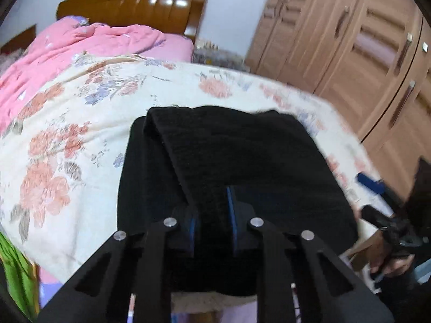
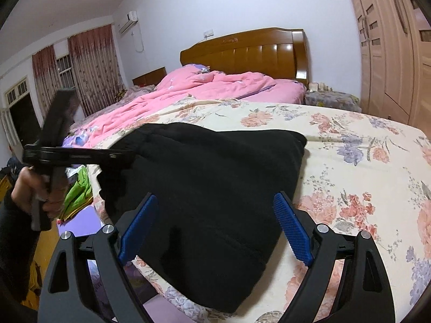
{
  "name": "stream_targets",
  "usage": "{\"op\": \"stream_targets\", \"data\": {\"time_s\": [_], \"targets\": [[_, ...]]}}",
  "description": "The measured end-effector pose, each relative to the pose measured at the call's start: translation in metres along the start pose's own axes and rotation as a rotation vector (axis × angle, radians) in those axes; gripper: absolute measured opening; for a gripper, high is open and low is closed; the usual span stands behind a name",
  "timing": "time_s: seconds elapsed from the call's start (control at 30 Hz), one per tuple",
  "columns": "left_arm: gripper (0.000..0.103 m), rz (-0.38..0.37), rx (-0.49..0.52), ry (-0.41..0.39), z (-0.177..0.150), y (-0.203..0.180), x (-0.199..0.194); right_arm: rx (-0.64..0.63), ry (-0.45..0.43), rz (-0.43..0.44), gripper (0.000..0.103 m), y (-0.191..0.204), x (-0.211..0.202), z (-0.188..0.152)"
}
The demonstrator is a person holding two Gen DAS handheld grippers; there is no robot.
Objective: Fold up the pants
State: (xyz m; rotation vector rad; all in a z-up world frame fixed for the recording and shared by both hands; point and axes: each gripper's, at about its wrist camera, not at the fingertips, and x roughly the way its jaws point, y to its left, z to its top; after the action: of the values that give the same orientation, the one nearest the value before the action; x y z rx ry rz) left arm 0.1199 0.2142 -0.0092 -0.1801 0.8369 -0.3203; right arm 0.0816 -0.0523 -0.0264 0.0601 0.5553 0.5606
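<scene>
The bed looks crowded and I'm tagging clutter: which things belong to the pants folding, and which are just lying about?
Part of the job:
- black pants on the floral sheet
- left gripper, shut on the pants
- right gripper, open

Just lying about:
- pink quilt
- green cloth beside the bed
- wardrobe
- headboard

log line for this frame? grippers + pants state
task: fold pants | left gripper: shut on pants near edge | right gripper: open, over pants, no grip | pants: on floral sheet

text: none legible | labels — none | brands, numbers — none
</scene>
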Motion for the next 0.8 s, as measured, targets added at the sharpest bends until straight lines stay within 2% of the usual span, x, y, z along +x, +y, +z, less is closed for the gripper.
{"op": "stream_targets", "data": {"time_s": [0.1, 0.13, 0.2, 0.3, 0.37, 0.43, 0.5, 0.57, 0.7, 0.8], "targets": [[0.02, 0.011, -0.072, 0.028, -0.01, 0.023, 0.015, 0.014, 0.01, 0.006, 0.085, -0.002, 0.003, -0.002], [0.023, 0.011, -0.092, 0.027, -0.014, 0.03, 0.021, 0.015, 0.02, 0.006, 0.085, -0.001, 0.005, -0.003], [0.031, -0.038, -0.157, 0.01, -0.017, 0.041, 0.025, 0.002, 0.031, 0.004, 0.085, 0.001, 0.006, -0.005], [0.047, -0.034, -0.149, 0.007, -0.017, 0.041, 0.017, 0.005, 0.025, 0.006, 0.085, -0.001, 0.004, -0.004], [0.075, -0.038, -0.166, -0.004, -0.016, 0.043, 0.008, 0.018, 0.015, 0.006, 0.086, -0.006, 0.002, -0.003], [0.084, -0.066, -0.225, -0.046, -0.015, 0.059, -0.008, 0.03, 0.013, 0.01, 0.087, -0.01, 0.002, -0.003], [0.085, -0.149, -0.303, -0.069, -0.013, 0.077, -0.019, 0.041, 0.022, 0.016, 0.087, -0.012, 0.004, -0.004], [0.085, -0.17, -0.338, -0.06, -0.01, 0.088, -0.024, 0.053, 0.031, 0.024, 0.087, -0.012, 0.008, -0.006], [0.085, -0.218, -0.295, 0.048, -0.004, 0.082, -0.006, 0.052, 0.035, 0.029, 0.087, -0.01, 0.009, -0.007], [0.085, -0.179, -0.247, 0.136, -0.005, 0.068, 0.012, 0.046, 0.028, 0.024, 0.087, -0.009, 0.007, -0.006]]}}
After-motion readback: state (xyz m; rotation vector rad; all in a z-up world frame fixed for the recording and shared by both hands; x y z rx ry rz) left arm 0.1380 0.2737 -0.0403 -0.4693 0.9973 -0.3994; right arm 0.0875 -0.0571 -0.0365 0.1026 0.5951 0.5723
